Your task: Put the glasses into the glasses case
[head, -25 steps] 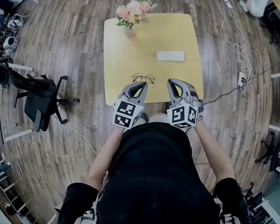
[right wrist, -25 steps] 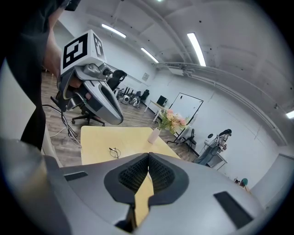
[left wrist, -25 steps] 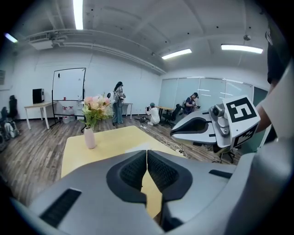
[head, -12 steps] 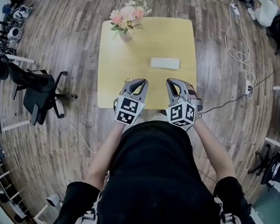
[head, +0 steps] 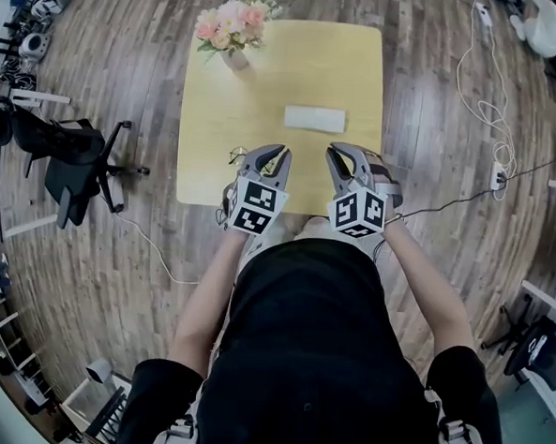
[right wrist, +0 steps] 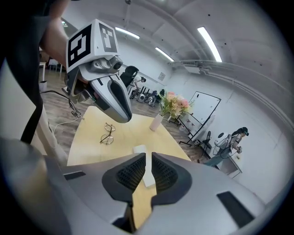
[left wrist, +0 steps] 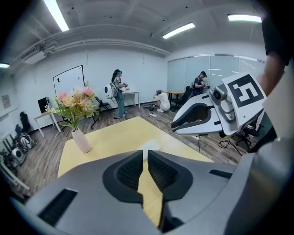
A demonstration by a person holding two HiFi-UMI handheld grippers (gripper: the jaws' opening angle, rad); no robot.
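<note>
On the yellow table (head: 278, 76), the thin-rimmed glasses (head: 238, 155) lie near the front left, partly hidden behind my left gripper (head: 278, 152). In the right gripper view the glasses (right wrist: 107, 134) lie open beside the left gripper (right wrist: 110, 96). The white glasses case (head: 314, 118) lies closed at mid-table, ahead of both grippers; the case (left wrist: 151, 146) shows just past the shut, empty left jaws. My right gripper (head: 337, 151) hovers over the table's near edge. Its jaws are opening with a narrow gap and nothing between them, and the case (right wrist: 139, 149) lies beyond.
A vase of pink flowers (head: 229, 30) stands at the table's far left corner. A black office chair (head: 70, 161) stands left of the table. Cables and a power strip (head: 497, 173) lie on the wooden floor at right. People stand at the far wall (left wrist: 118, 92).
Both grippers have moved forward and down over the table's near edge. The left one now covers part of the glasses, which lay ahead of it a second ago.
</note>
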